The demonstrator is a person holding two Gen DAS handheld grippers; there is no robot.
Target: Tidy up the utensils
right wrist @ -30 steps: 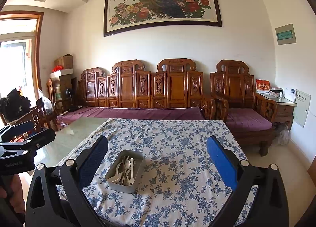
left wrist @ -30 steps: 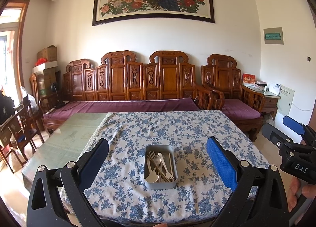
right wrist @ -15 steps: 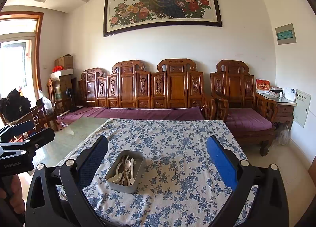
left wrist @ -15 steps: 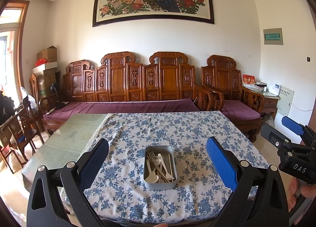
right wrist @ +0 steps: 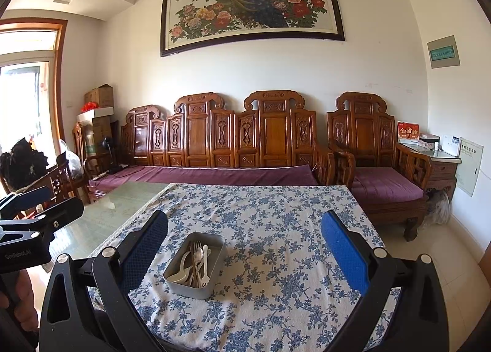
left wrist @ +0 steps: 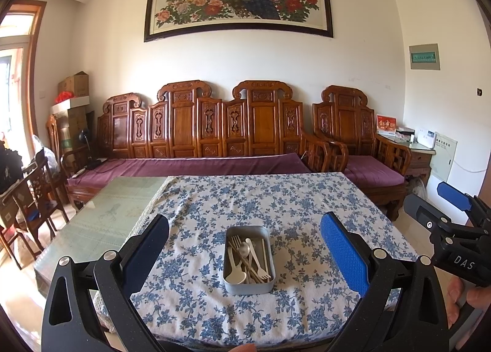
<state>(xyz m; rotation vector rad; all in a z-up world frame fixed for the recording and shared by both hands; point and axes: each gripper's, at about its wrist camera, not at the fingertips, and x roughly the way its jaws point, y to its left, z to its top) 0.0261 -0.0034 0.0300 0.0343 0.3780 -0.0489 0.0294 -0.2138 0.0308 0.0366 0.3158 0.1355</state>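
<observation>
A grey metal tray [left wrist: 249,287] sits near the front of a table with a blue-flowered cloth [left wrist: 276,198]. Inside it lie several utensils: a metal fork, a metal spoon [left wrist: 244,248], a white spoon [left wrist: 235,275], a white fork and chopsticks. My left gripper [left wrist: 245,247] hovers open in front of the tray, with the tray between its blue pads from this angle. In the right wrist view the tray [right wrist: 190,287] lies left of centre, and my right gripper [right wrist: 245,250] is open and holds nothing. Each gripper shows at the edge of the other's view.
The left part of the table is bare glass [left wrist: 101,217]. A carved wooden sofa with purple cushions [left wrist: 190,165] stands behind the table, and an armchair [left wrist: 362,149] to the right. Wooden chairs [left wrist: 33,198] crowd the left side. A side cabinet [right wrist: 442,165] stands at the far right.
Both views have shifted very slightly; the grippers stay open and hover in much the same place. The tray and utensils have not moved.
</observation>
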